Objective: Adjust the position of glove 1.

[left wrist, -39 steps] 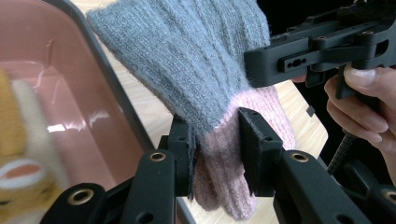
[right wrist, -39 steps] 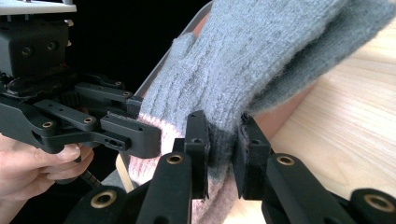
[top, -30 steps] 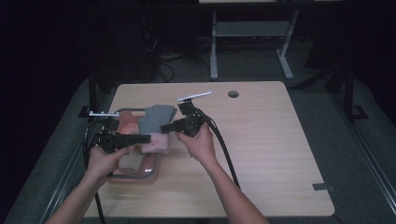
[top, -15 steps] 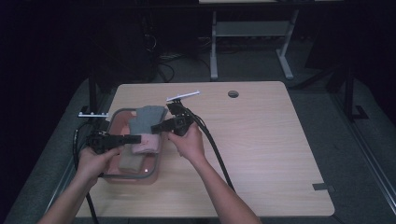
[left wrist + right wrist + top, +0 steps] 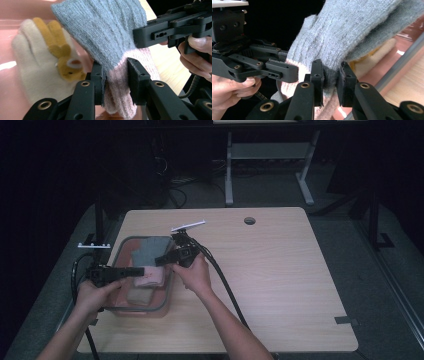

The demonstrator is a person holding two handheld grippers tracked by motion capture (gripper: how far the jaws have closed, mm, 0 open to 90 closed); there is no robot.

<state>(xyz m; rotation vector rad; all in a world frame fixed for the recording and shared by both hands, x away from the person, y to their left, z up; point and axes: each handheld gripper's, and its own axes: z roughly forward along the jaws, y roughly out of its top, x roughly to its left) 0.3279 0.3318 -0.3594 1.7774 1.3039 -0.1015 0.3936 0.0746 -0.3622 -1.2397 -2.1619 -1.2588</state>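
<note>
The grey glove (image 5: 105, 30) hangs over the pink bin (image 5: 117, 251), lying on top of a pink glove (image 5: 125, 100). The right gripper (image 5: 329, 82) pinches the grey one's cuff; the left gripper (image 5: 115, 82) pinches the pink glove — both jaws pressed into knit. A cream glove (image 5: 30, 67) with a yellow animal lies in the bin, which sits at the table's (image 5: 280, 270) left edge.

Both forearms reach in from the near edge. The left gripper (image 5: 134, 271) points rightward, its jaws pressed onto a pink knit glove (image 5: 120, 100). The right gripper (image 5: 161, 260) points leftward toward it, clamped on a grey knit glove (image 5: 342, 42).
</note>
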